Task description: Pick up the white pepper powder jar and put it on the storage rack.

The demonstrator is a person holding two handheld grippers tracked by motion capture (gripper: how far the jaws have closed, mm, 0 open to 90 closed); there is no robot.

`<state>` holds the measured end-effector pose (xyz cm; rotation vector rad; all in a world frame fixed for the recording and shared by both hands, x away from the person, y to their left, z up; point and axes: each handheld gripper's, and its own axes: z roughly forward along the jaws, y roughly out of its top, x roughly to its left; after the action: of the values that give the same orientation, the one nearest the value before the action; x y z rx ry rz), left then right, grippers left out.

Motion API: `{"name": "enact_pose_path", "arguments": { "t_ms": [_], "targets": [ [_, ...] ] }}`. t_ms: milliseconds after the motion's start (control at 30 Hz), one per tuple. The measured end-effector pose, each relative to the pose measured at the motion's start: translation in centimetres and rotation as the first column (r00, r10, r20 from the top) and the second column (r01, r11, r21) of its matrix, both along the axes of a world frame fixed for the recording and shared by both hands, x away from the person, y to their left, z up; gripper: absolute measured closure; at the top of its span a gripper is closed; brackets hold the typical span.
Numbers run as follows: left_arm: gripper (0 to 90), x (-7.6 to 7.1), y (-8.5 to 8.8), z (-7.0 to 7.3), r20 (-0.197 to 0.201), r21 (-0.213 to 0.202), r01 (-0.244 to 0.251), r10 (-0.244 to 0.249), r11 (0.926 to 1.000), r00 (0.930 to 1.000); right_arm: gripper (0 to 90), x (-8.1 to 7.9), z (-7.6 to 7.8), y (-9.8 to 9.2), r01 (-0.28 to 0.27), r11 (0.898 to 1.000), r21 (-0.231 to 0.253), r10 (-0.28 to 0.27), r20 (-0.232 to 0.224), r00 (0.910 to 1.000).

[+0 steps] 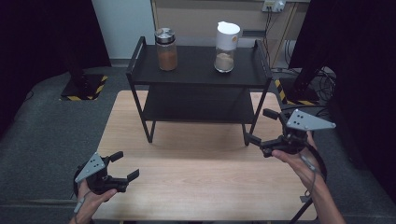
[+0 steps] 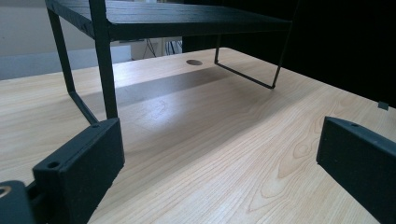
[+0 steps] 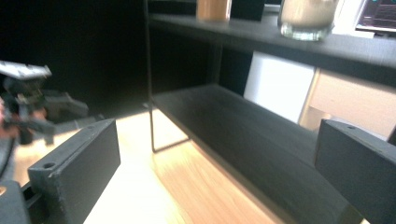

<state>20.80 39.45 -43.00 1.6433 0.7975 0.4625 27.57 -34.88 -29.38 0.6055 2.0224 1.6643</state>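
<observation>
Pale wood worktop [image 1: 196, 163] stands on grey flooring, with dark curtains to either side. On its far half sits a black two-tier rack [image 1: 198, 84]. Two jars stand apart on the top shelf: a metal-lidded jar [image 1: 166, 49] of brown powder toward the left, and a white-capped jar [image 1: 226, 46] of lighter powder toward the right.

Left claw [image 1: 123, 168] is near the worktop's near left corner, well apart from the rack, its jaws spread wide with nothing between them. The left hand [image 1: 91, 198] grips it from below, forearm entering at the bottom edge, jaws aimed right and slightly forward. In the left gripper view the rack's legs rise beyond the jaws over bare wood grain.

Right claw [image 1: 264, 126] is at the worktop's right edge, just beside the rack's front right leg, jaws also spread and empty, pointing left toward the lower shelf. The right hand [image 1: 294, 156] holds it from behind, forearm angled in from the lower right. The right gripper view looks along the lower shelf, the jar bases above.
</observation>
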Motion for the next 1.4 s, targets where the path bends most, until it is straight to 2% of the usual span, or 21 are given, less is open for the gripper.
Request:
{"name": "enact_pose_path", "arguments": {
  "t_ms": [67,133,200,333,467,633,800,900,1200,1400],
  "targets": [
    [0.0,0.0,0.0,0.0,0.002,0.001,-0.001,0.001,1.0,1.0,1.3,-0.4,-1.1,0.0,0.008,1.0,0.005,-0.008,-0.001,1.0],
    [0.0,-0.1,0.1,-0.1,0.008,-0.006,0.0,0.0,1.0,1.0,1.2,-0.6,-2.1,-0.3,0.006,1.0,0.02,-0.006,-0.022,0.9998],
    [0.0,-0.1,0.1,0.0,0.012,-0.004,0.0,0.0,1.0,0.9999,1.5,-1.2,-2.9,-0.3,0.029,1.0,0.009,-0.029,-0.018,0.9994],
    [0.0,-0.2,0.0,-0.1,0.014,-0.004,-0.003,0.003,1.0,0.9999,1.5,-1.8,-4.5,-0.7,0.03,0.999,0.011,-0.03,-0.038,0.9988],
    [0.0,-0.3,0.0,0.0,0.031,0.0,-0.003,0.003,1.0,0.9995,1.6,-2.8,-6.1,-0.8,0.068,0.998,0.009,-0.067,-0.037,0.997],
    [0.0,-0.3,0.0,-0.1,0.031,0.0,-0.008,0.008,1.0,0.9995,1.6,-3.8,-8.0,-0.8,0.106,0.994,0.011,-0.105,-0.061,0.9926],
    [0.0,-0.4,0.0,-0.1,0.033,0.001,-0.012,0.012,0.9999,0.9994,1.8,-5.1,-9.7,-0.4,0.143,0.99,-0.009,-0.143,-0.058,0.988],
    [0.1,-0.4,0.1,-0.1,0.033,0.0,-0.012,0.012,0.9999,0.9994,1.8,-5.8,-10.4,-0.3,0.173,0.985,-0.016,-0.173,-0.05,0.9837],
    [0.3,-0.4,0.2,-0.1,0.03,-0.006,-0.015,0.015,0.9999,0.9994,2.0,-6.9,-12.0,-0.4,0.213,0.977,-0.027,-0.215,-0.069,0.9742],
    [0.5,-0.6,0.2,-0.2,0.042,-0.012,-0.024,0.024,0.9997,0.9988,2.1,-7.6,-12.7,-0.4,0.222,0.975,-0.022,-0.223,-0.057,0.9732]
  ]
}}
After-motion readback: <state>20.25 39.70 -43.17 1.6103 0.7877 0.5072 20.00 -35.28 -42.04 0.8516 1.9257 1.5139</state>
